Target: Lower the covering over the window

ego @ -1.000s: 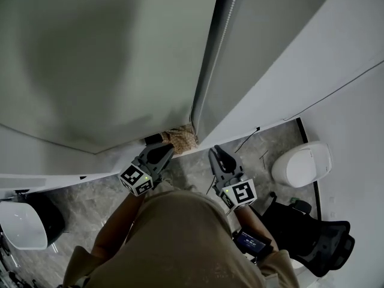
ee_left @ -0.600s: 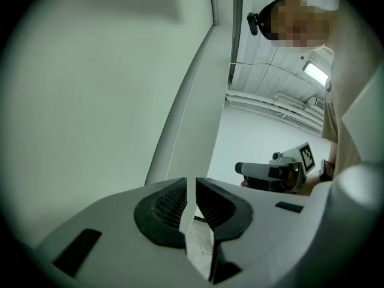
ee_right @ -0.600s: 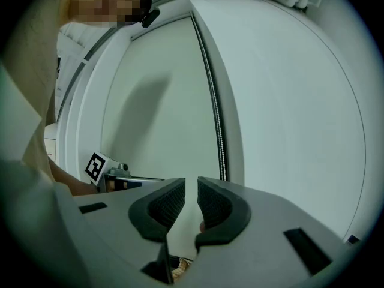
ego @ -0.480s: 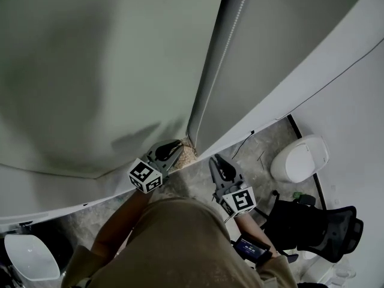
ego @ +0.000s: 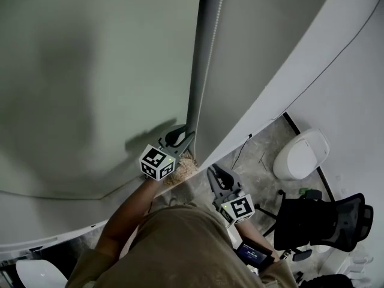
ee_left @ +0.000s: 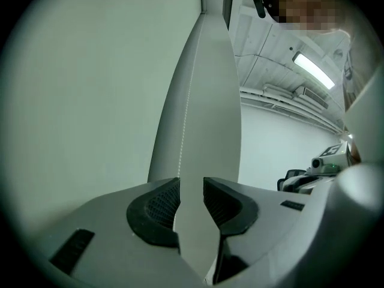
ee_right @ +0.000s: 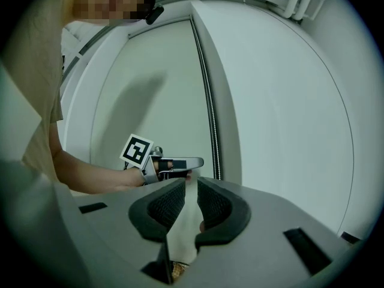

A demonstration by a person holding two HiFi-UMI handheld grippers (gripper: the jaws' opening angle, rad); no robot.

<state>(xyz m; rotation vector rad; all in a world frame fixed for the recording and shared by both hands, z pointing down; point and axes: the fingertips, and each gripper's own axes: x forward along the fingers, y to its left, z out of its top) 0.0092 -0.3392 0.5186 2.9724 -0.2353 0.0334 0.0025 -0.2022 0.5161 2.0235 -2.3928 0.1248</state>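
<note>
The window covering is a grey-green roller blind [ego: 90, 71], hanging down to the sill, with a second panel [ego: 264, 41] to its right. A bead chain [ego: 221, 17] hangs along the dark post between them. My left gripper [ego: 185, 134] is raised to that post. In the left gripper view the bead chain [ee_left: 185, 131] runs down to the gap of my left gripper [ee_left: 192, 200], whose jaws have just been opening; the pads do not press on it. My right gripper [ego: 215, 173] hangs lower, slightly open with nothing in it, and my left gripper [ee_right: 193, 161] shows beyond its jaws in the right gripper view.
A brown patterned mat [ego: 180, 168] lies on the marble floor under the post. A white rounded bin [ego: 302, 153] and a black office chair [ego: 324, 221] stand at the right, with a thin cable [ego: 240, 152] along the wall. Another white object [ego: 39, 275] is at the lower left.
My left gripper has moved up and right from the blind's lower edge to the post with the chain, and its jaws have opened. The right gripper has stayed in place.
</note>
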